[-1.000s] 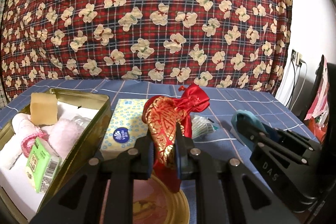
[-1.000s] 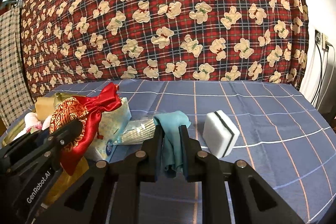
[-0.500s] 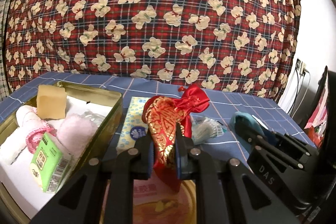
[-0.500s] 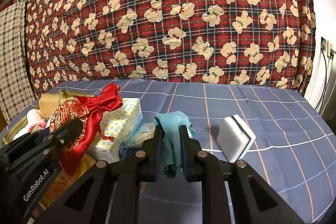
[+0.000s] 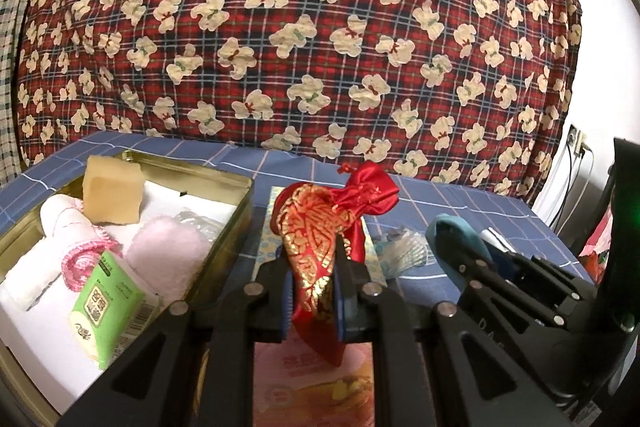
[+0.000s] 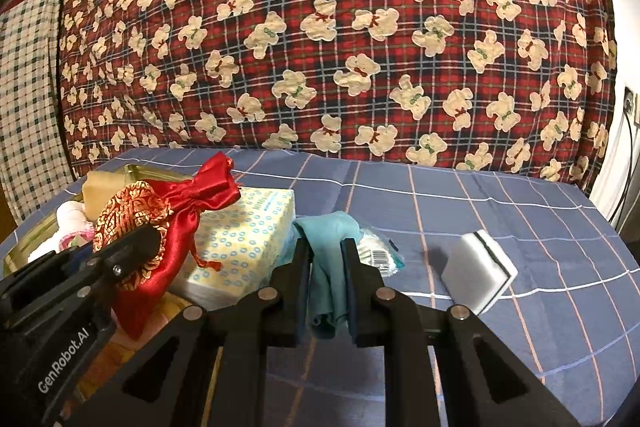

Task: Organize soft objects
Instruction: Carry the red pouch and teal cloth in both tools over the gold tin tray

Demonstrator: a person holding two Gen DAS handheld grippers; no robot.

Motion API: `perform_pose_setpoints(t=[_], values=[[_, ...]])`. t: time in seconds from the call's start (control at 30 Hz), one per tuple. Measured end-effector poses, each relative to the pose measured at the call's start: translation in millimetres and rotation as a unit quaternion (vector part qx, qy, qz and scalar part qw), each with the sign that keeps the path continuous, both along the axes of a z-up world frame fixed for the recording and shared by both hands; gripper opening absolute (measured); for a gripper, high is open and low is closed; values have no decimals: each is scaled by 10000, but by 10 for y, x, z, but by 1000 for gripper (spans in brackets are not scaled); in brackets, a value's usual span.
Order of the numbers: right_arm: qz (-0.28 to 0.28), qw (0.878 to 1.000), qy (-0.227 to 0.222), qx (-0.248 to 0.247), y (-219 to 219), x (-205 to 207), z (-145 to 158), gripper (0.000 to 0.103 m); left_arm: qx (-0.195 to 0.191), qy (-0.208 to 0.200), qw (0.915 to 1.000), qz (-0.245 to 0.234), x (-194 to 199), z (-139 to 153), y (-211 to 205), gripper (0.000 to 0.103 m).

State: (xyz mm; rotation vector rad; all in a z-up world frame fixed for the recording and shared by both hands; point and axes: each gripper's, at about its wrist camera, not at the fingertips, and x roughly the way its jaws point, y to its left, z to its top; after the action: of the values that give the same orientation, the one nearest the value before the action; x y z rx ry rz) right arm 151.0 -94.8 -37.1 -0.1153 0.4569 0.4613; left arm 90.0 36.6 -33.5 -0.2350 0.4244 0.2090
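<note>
My left gripper (image 5: 314,263) is shut on a red and gold satin pouch (image 5: 320,227) and holds it above the table, just right of the gold tin (image 5: 236,223). The pouch also shows in the right wrist view (image 6: 160,223). My right gripper (image 6: 326,259) is shut on a teal cloth (image 6: 328,251), held above the table; the cloth also shows in the left wrist view (image 5: 452,235). The tin holds a tan sponge block (image 5: 114,193), rolled white and pink towels (image 5: 68,227), a pink puff (image 5: 168,251) and a green packet (image 5: 104,311).
A yellow dotted tissue pack (image 6: 244,235) lies beside the tin. A clear wrapped packet (image 6: 380,251) lies behind the teal cloth. A white sponge with a black stripe (image 6: 478,271) lies to the right on the blue checked tablecloth (image 6: 480,195). A pink round lid (image 5: 312,383) lies under the left gripper.
Both grippers have moved left and risen slightly with their loads. The tin has come closer to the pouch. The white sponge has shifted right in the right wrist view.
</note>
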Motion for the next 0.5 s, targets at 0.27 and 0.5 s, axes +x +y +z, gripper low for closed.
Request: perform_pose_setpoints(t=[0.27, 0.5], values=[[78, 9999, -59, -24, 80, -32, 10, 17, -52, -25, 10000, 16, -40, -1, 64, 14], [178, 9998, 2, -5, 132, -16, 1, 17, -58, -39, 10000, 31, -62, 3, 77, 14]])
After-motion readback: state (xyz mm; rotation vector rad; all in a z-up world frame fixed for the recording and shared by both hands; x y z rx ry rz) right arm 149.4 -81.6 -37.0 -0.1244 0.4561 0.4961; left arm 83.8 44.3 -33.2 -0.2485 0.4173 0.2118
